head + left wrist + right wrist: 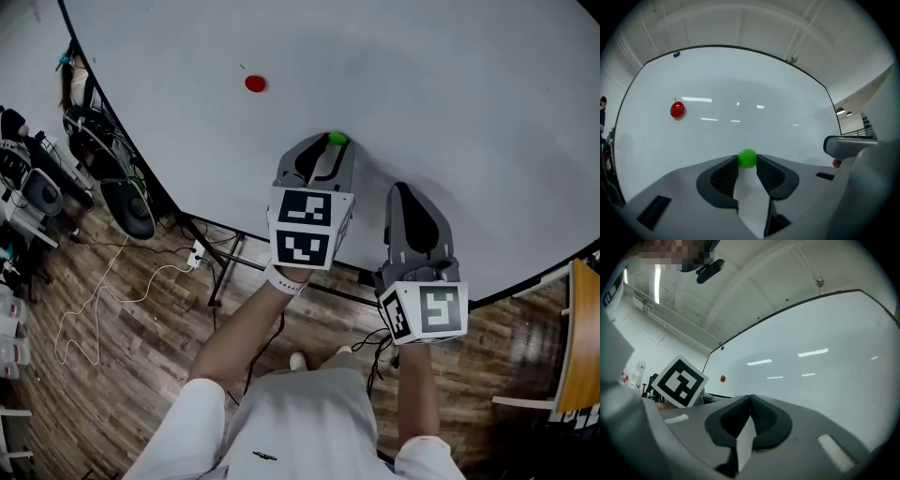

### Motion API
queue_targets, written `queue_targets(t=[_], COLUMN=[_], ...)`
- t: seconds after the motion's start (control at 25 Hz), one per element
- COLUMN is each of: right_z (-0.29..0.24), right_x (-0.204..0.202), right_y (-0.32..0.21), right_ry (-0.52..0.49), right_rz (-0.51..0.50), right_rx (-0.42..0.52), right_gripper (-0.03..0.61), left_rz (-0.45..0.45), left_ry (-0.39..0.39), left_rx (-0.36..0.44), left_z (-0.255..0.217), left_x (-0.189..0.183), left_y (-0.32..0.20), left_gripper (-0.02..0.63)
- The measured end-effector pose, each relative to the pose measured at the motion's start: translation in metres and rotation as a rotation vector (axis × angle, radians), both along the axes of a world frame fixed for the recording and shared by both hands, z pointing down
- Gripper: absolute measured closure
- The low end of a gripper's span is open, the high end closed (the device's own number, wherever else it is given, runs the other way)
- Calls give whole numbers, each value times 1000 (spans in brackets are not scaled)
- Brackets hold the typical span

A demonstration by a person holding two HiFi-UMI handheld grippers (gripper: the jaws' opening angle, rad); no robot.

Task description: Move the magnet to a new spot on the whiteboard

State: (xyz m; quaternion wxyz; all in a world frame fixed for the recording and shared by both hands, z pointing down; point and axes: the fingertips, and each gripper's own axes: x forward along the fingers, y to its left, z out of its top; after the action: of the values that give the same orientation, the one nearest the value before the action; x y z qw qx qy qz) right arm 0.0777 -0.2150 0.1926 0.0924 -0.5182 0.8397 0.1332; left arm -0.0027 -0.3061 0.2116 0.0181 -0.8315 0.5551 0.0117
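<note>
The right claw (751, 398) is nearest, at 5 o'clock from the left one, its jaws pressed together on nothing. The left claw (747, 164) pinches the green magnet (747, 158) at its tips, against the whiteboard (450, 84). A red magnet (255, 83) sits farther off, at 11 o'clock.

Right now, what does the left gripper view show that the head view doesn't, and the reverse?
Only the left gripper view: the left gripper with its fingers touching the green magnet on both sides, and the ceiling beyond the whiteboard. Only the head view: the wooden floor, cables, the person's forearms, both marker cubes. Both: the whiteboard, the red magnet, the green magnet.
</note>
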Motion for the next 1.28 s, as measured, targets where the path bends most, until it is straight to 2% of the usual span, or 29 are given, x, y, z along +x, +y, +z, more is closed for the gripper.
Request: queue_targets(t=[0.16, 0.56, 0.88, 1.12, 1.28], right_z=[5, 6, 13, 13, 4], right_x=[3, 17, 24, 24, 17], right_y=[-4, -2, 0, 2, 6], right_ry=[-27, -79, -93, -99, -57], right_rz=[3, 28, 38, 32, 28], right_rx=[-12, -18, -24, -28, -18], right_gripper=[572, 572, 572, 572, 572], left_rz=[-56, -90, -65, -45, -45], left_ry=[11, 110, 106, 113, 100], left_rx=[-10, -24, -6, -31, -24], left_z=[-1, -4, -2, 12, 16], left_x=[1, -1, 3, 3, 1], left_y=[-2, -1, 1, 1, 9], left_gripper=[489, 489, 482, 476, 476])
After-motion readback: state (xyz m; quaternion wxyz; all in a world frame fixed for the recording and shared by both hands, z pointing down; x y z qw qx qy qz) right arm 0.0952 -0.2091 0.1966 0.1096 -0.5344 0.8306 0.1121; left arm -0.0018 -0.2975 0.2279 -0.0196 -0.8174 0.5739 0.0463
